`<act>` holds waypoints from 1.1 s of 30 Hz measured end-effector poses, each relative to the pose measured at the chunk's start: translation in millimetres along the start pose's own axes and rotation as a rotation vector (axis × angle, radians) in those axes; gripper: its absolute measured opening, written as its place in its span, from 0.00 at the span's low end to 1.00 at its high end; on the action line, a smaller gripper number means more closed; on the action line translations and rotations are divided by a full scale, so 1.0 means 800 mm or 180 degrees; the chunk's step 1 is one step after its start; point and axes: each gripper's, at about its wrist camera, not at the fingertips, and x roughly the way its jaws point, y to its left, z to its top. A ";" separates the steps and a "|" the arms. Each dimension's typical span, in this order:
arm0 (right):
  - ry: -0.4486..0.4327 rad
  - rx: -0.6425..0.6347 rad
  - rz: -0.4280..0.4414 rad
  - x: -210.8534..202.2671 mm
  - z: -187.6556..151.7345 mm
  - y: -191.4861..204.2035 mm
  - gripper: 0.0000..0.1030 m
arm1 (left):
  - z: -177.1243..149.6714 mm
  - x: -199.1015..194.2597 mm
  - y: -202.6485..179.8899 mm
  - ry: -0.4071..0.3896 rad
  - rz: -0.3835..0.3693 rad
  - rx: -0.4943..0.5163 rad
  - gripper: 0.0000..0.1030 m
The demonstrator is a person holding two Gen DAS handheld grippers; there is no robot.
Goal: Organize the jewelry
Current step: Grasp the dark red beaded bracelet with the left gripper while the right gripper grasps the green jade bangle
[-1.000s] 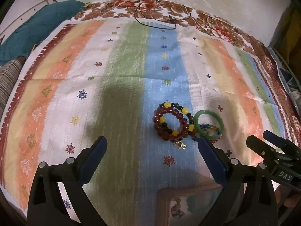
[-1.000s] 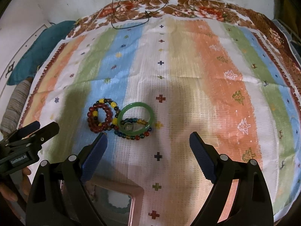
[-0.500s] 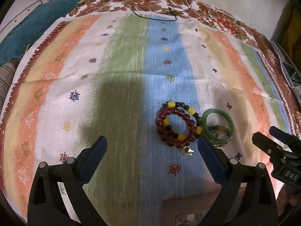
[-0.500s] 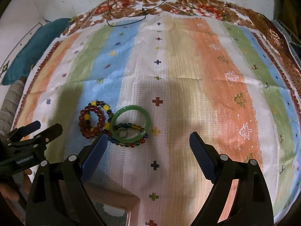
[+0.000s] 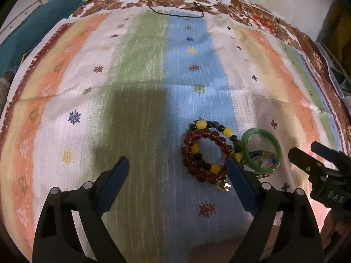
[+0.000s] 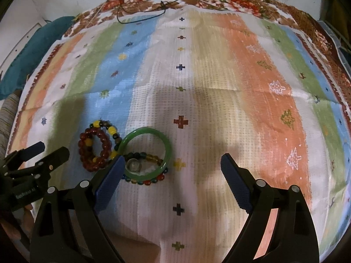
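A dark red bead bracelet (image 5: 206,153) with yellow beads lies on the striped cloth, next to a green bangle (image 5: 261,151) that rests on a multicoloured bead bracelet (image 6: 144,180). A small round clear piece (image 6: 133,165) sits inside the bangle (image 6: 145,151). My left gripper (image 5: 177,166) is open and empty, its right finger just over the red bracelet's edge. My right gripper (image 6: 171,164) is open and empty, its left finger beside the bangle. The red bracelet also shows in the right wrist view (image 6: 96,149).
The striped cloth (image 5: 140,70) covers the surface, with a brown floral border at the back. A thin black cord (image 5: 175,6) lies at the far edge. A teal cloth (image 5: 28,28) lies at the far left. The wall stands behind.
Both grippers have moved forward over the cloth toward the jewelry. The box at the bottom edge of both views has slid out of sight. The jewelry has not moved.
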 end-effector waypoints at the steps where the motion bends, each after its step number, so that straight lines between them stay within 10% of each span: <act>1: 0.0017 -0.0016 0.0005 0.003 0.002 0.001 0.86 | 0.001 0.001 0.000 0.0001 0.0024 0.0004 0.84; 17: 0.0163 -0.0020 0.0013 0.035 0.009 0.005 0.65 | 0.009 0.036 -0.002 0.0182 0.0012 0.0073 0.67; 24: 0.0240 -0.0065 0.0035 0.049 0.007 0.006 0.35 | 0.013 0.051 0.003 0.0228 0.0029 0.0050 0.47; 33: 0.0239 -0.0099 -0.0033 0.056 0.004 0.001 0.19 | 0.011 0.057 0.003 0.0214 0.0009 0.0078 0.47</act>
